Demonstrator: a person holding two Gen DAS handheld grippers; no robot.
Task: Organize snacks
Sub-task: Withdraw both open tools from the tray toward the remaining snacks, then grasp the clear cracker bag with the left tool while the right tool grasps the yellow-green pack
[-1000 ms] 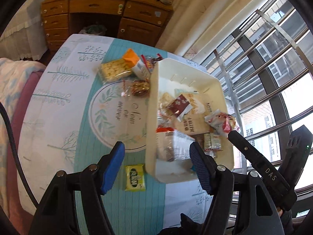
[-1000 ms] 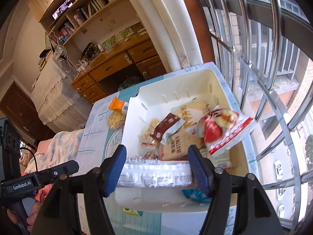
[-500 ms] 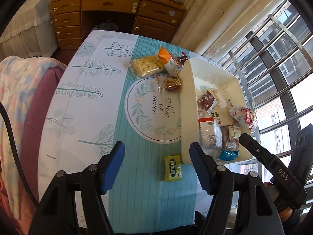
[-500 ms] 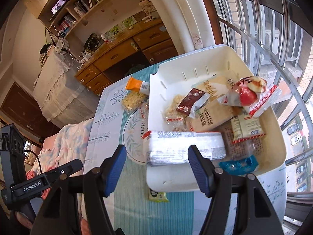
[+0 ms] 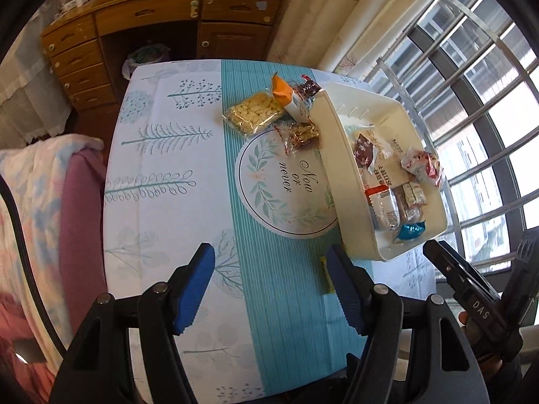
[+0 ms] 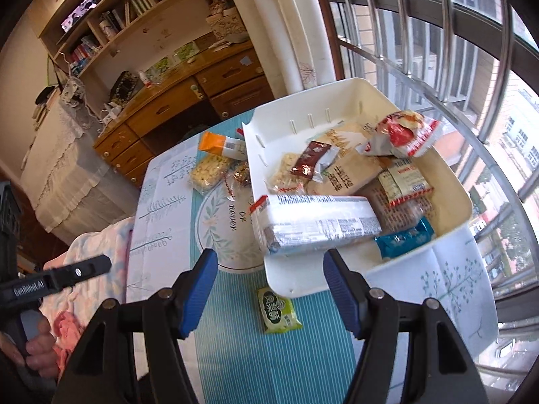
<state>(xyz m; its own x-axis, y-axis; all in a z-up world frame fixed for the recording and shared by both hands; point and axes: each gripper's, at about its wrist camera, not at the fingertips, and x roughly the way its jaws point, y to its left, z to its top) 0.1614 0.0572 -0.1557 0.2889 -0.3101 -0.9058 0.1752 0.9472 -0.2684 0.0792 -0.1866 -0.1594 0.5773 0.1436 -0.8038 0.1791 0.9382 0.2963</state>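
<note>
Both tongs are seen with nothing between their blue pads. Through the left wrist camera, the left gripper [image 5: 269,286] is shown spread wide and empty above the near part of the tabletop [image 5: 161,202], pitched downward, with the other tool's black body at the lower right. A white bin [image 5: 350,202] is set along the tabletop's window-side edge and is already loaded with many packets. Outside it, toward the far edge, a clear bag of pale snacks [image 5: 254,114], an orange-topped packet [image 5: 286,96], a dark red packet [image 5: 308,89] and a small brownish wrapped snack [image 5: 301,134] are left lying close together, just beside the bin's far corner. Through the right wrist camera, the right gripper [image 6: 269,286] is likewise shown wide open and unloaded, held above the bin's near wall and angled down toward it. A long silver packet [image 6: 316,224] is seen lying across the bin's near end, on its rim at the left, beside a blue wrapper [image 6: 404,240]. A green packet [image 6: 278,309] is seen on the cloth just outside the near wall, below the right tool. The task is judged well advanced: most snacks are binned, and five remain to be collected, as far as can be seen.
</note>
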